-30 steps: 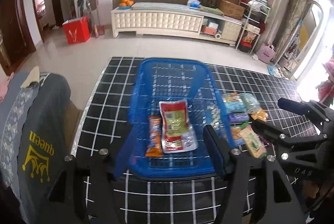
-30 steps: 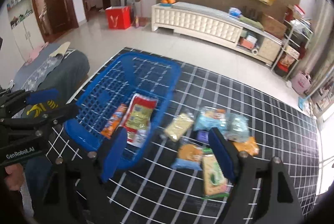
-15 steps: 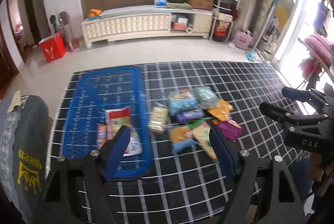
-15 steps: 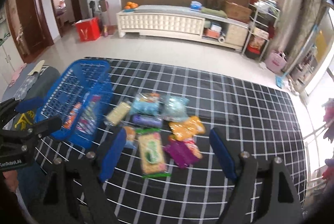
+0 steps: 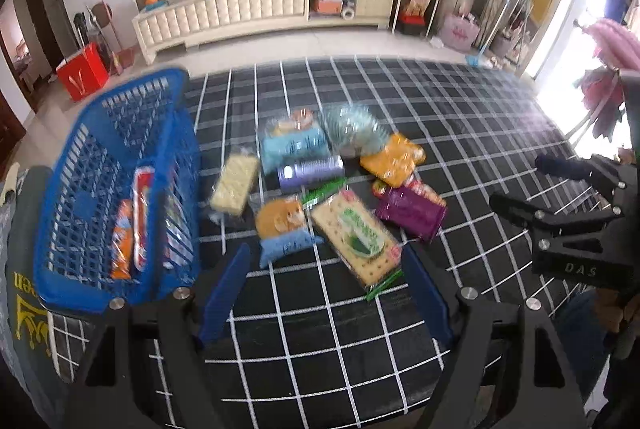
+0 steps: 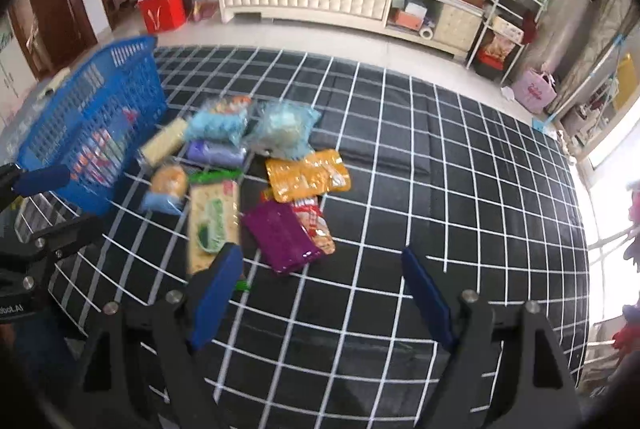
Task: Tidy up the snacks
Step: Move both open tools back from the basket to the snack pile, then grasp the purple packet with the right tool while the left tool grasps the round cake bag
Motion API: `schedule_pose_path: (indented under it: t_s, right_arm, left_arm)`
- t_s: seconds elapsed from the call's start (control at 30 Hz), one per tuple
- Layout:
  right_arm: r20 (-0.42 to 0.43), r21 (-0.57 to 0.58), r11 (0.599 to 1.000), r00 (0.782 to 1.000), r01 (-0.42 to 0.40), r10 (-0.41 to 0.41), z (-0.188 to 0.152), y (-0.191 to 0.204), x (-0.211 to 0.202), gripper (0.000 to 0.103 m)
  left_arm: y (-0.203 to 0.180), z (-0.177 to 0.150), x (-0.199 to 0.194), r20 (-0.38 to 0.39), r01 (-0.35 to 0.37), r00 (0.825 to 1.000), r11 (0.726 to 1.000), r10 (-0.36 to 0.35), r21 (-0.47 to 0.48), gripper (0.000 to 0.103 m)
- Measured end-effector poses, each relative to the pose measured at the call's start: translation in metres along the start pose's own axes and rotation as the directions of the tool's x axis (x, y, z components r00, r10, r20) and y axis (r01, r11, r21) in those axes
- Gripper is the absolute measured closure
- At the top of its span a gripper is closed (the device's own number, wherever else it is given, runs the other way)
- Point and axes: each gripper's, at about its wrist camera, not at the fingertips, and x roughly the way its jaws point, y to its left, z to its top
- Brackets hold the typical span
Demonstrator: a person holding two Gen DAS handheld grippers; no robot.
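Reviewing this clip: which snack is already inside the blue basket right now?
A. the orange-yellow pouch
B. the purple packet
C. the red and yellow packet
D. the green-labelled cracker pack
C: the red and yellow packet lies inside the blue basket next to a slim orange packet, while the other three lie out on the checked cloth.

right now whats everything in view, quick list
basket: 1, blue, left end of table
packets in basket: at least 2, orange and red, lying flat
green cracker pack: 1, nearest of the pile
purple packet: 1, right of cracker pack
orange packet: 1, behind purple packet
lilac packet: 1, mid pile
pale wafer pack: 1, beside basket
blue bags: 2, far side of pile
bun pack: 1, orange and blue, left of cracker pack
table: 1, black with white grid
left gripper: open, empty
right gripper: open, empty
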Motion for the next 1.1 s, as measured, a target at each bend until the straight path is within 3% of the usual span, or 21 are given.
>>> schedule_pose_path:
  t_s: [0.2,0.37,0.47,0.53,0.57,0.7,0.8,0.9,1.1]
  right_arm:
    - [-0.037,-0.098,0.995,0.999,-0.038,0.034,-0.004,0.008,0.036,0.018]
    - [-0.11,-0.166,0.983,0.992,-0.075,0.057,-0.006,0.018,0.075,0.021]
    - [-0.143,-0.187,0.98,0.989,-0.061,0.034,-0.006,0.022,0.096,0.022]
    - [-0.166,-0.188,0.978,0.984,-0.088,0.057,-0.006,0.022,0.105,0.035]
    - [-0.178,-0.181,0.976,0.98,-0.118,0.086,-0.006,0.022,0.108,0.036]
    - [-0.163,-0.21,0.972,0.984,-0.107,0.073,-0.007,0.028,0.114,0.036]
    - [-0.159,-0.198,0.97,0.981,-0.14,0.109,-0.006,0.025,0.114,0.048]
    - [-0.132,-0.228,0.964,0.985,-0.137,0.109,-0.01,0.026,0.11,0.049]
    - [-0.063,-0.119,0.978,0.985,-0.169,0.162,-0.014,0.012,0.091,0.049]
  left_arm:
    - [0.009,-0.016,0.04,-0.078,0.0,0.997,0.999,-0.005,-0.054,0.027]
    - [0.01,-0.022,0.059,-0.105,-0.035,0.994,0.999,0.031,-0.039,0.027]
    - [0.016,-0.021,0.068,-0.122,-0.038,0.992,0.998,0.031,-0.055,0.027]
    - [0.021,-0.02,0.072,-0.125,-0.048,0.991,0.997,0.04,-0.064,0.027]
    - [0.023,-0.019,0.071,-0.114,-0.06,0.992,0.996,0.052,-0.072,0.027]
    - [0.027,-0.014,0.07,-0.097,-0.055,0.994,0.995,0.047,-0.082,0.027]
    - [0.027,-0.009,0.075,-0.11,-0.067,0.992,0.994,0.058,-0.081,0.027]
    - [0.027,-0.005,0.081,-0.123,-0.085,0.99,0.993,0.076,-0.076,0.027]
    - [0.031,0.003,0.094,-0.147,-0.096,0.986,0.992,0.084,-0.082,0.027]
